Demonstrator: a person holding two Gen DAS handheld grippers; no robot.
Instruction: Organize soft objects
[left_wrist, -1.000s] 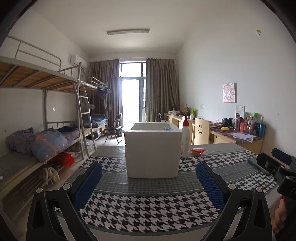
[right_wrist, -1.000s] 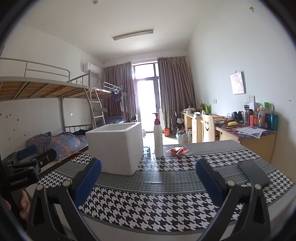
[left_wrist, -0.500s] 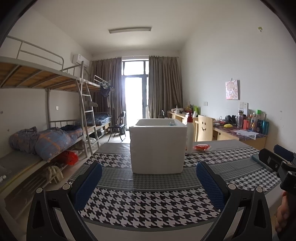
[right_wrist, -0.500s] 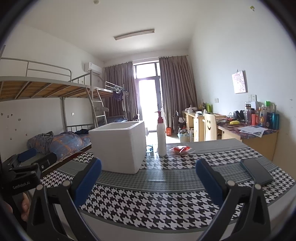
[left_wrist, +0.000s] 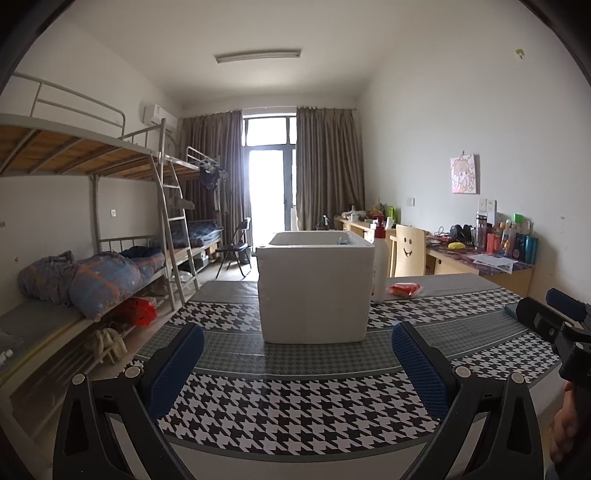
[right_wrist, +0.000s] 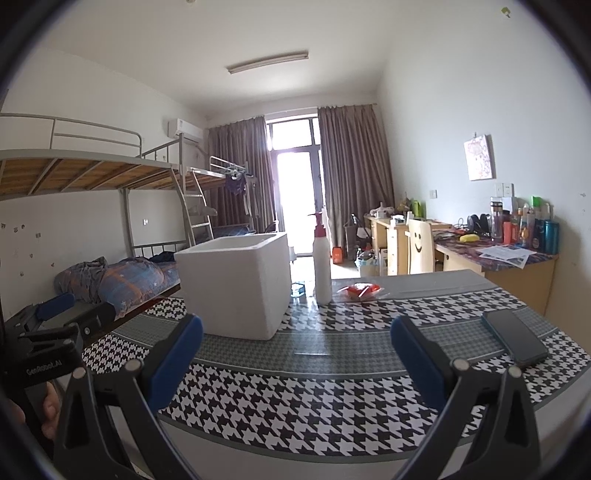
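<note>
Two views record a small change over the last second, and neither shows a grasp

Left wrist view: the white foam box (left_wrist: 316, 286) now sits more to the right and slightly lower in the frame than a second ago, which points to a slight leftward and upward swing of the camera. The left claw (left_wrist: 297, 363) is spread wide, with nothing between its blue pads (left_wrist: 177, 363). It hovers over the near edge of the houndstooth worktop (left_wrist: 295, 406), well apart from the box. The red soft packet (left_wrist: 404, 288) lies behind the box on its right, just beside the white pump bottle (left_wrist: 379, 266). The other tool and part of a hand (left_wrist: 565, 430) show at the right edge.

Right wrist view: the scene sits slightly lower in the frame than before, and the box (right_wrist: 236, 284) appears a little larger. The right claw (right_wrist: 295, 363) is likewise spread and empty. The packet (right_wrist: 360, 290) rests on the far part of the worktop (right_wrist: 295, 406), right of the bottle (right_wrist: 322, 264). A dark phone (right_wrist: 513, 336) lies near the right edge.

Assessment: the shifts are slight repositioning only. The packet is untouched, so sorting into the box has probably not begun. The right claw looks better placed for the first reach
</note>
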